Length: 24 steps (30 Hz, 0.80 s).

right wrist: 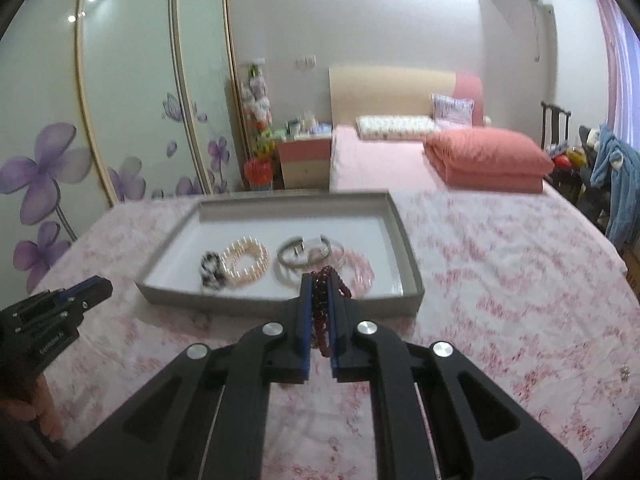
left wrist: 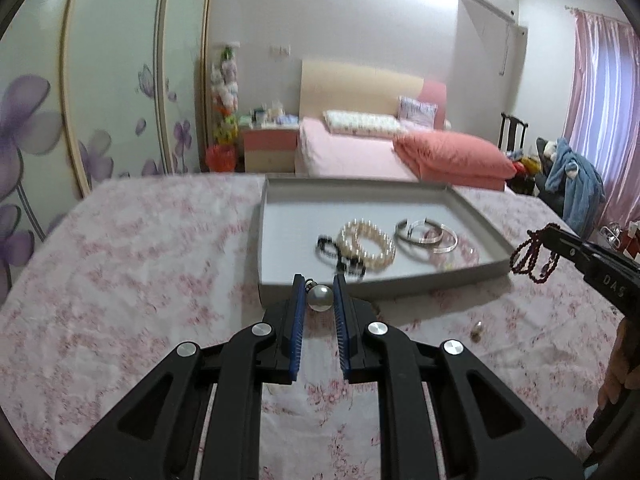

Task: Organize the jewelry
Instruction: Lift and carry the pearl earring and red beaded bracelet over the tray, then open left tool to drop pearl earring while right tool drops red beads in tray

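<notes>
My left gripper is shut on a large pearl ornament and holds it just before the near wall of the grey tray. In the tray lie a white pearl bracelet, a black-and-white bracelet, silver bangles and a pink bead bracelet. My right gripper is shut on a dark red bead bracelet above the tray's near wall. The right gripper also shows in the left wrist view with the red beads hanging.
The tray sits on a pink floral cloth. A small earring lies on the cloth to the tray's right; another small piece lies at the far right. A bed, wardrobe and chair stand behind.
</notes>
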Each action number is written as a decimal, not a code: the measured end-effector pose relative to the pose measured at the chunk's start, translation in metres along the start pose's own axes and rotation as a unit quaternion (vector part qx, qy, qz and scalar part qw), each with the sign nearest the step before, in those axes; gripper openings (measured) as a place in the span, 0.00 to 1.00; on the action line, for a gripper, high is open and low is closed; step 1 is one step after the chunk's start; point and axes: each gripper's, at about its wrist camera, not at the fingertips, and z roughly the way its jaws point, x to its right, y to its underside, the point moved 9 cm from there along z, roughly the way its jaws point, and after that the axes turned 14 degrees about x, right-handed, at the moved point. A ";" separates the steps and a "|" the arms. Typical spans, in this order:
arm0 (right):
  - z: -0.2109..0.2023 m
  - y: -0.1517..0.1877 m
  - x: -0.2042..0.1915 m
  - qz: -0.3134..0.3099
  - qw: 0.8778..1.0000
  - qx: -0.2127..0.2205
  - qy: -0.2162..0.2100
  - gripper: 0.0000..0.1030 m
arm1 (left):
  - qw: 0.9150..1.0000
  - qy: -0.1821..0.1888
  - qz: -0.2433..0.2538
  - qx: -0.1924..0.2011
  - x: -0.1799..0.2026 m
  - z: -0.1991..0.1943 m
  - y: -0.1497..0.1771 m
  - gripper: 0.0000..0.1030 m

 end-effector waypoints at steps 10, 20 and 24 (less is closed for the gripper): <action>-0.027 -0.040 -0.024 -0.027 0.995 0.098 -0.006 0.08 | 0.999 0.002 0.018 0.049 0.016 -0.008 -0.024 0.15; -0.029 -0.060 -0.030 -0.026 0.990 0.140 -0.004 0.08 | 0.997 0.018 0.030 0.075 0.032 -0.006 -0.042 0.15; -0.022 -0.060 -0.030 -0.026 0.990 0.138 -0.004 0.08 | 0.996 0.025 0.035 0.078 0.039 -0.001 -0.045 0.15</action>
